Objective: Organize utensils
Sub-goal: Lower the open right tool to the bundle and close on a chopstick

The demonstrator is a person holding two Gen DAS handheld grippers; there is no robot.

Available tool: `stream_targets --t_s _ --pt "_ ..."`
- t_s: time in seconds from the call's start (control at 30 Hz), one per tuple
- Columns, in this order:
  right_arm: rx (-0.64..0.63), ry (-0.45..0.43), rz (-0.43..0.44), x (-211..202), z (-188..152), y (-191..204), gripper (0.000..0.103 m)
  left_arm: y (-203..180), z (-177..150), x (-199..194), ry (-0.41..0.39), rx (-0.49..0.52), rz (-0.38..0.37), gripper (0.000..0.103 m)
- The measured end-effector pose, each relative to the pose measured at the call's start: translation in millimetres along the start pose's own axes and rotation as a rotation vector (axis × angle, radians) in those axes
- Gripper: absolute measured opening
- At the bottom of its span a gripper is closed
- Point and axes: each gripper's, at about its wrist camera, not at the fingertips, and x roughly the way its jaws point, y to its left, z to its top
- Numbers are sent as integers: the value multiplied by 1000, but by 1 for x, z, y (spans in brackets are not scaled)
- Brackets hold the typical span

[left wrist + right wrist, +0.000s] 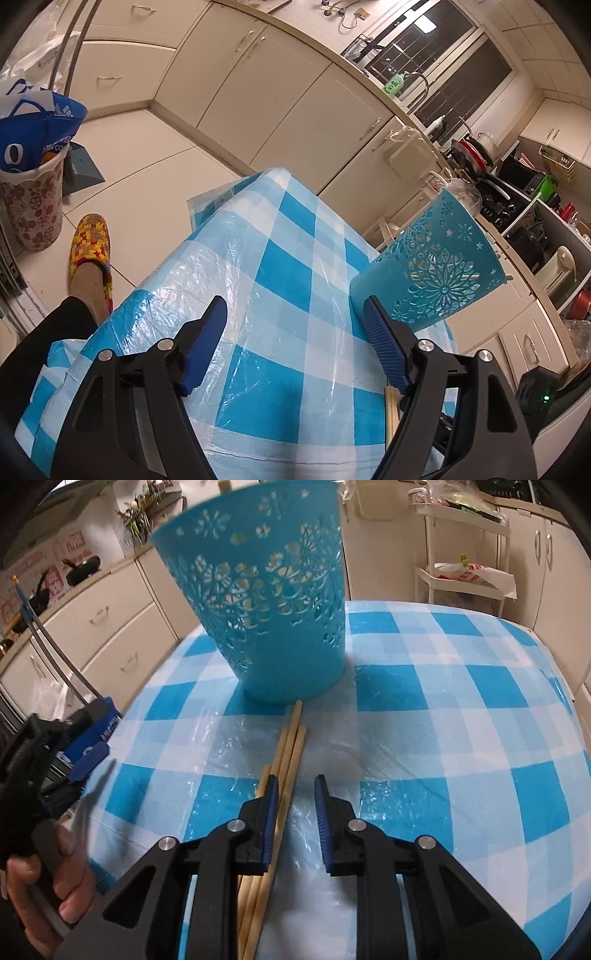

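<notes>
A teal cut-out basket stands upright on the blue-and-white checked tablecloth. A bundle of wooden chopsticks lies flat on the cloth, its far tips touching the basket's base. My right gripper hovers over the chopsticks' middle, its jaws a narrow gap apart; one stick runs along the left pad and nothing is pinched. My left gripper stands wide open and empty over the cloth, with the basket just beyond its right finger. In the right wrist view the left gripper sits at the table's left edge, held by a hand.
Kitchen cabinets run behind the table. On the floor to the left are a flowered slipper and a floral bin with a blue bag. A white trolley shelf stands past the table's far right.
</notes>
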Motion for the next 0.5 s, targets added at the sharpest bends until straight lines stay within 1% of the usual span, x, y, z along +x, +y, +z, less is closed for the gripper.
stream_targets --t_s 0.17,0.23,0.27,0.37,0.4,0.43,0.5 --pt "-31 -6 -40 2 2 3 20 0 0 0 2 3 -2 73" --pt "-25 5 -45 4 3 0 17 0 0 0 1 1 -1 73" --pt "-31 6 -46 4 3 0 17 0 0 0 0 1 -1 73" --pt "-73 12 -63 3 2 4 17 -1 0 1 2 2 0 73" --pt "-87 13 -68 3 2 5 16 0 0 0 1 1 -1 73" --pt "-104 17 -73 3 1 6 13 0 0 0 1 1 -1 73" --pt "-120 27 -65 0 -1 5 10 -1 0 1 3 3 -1 73"
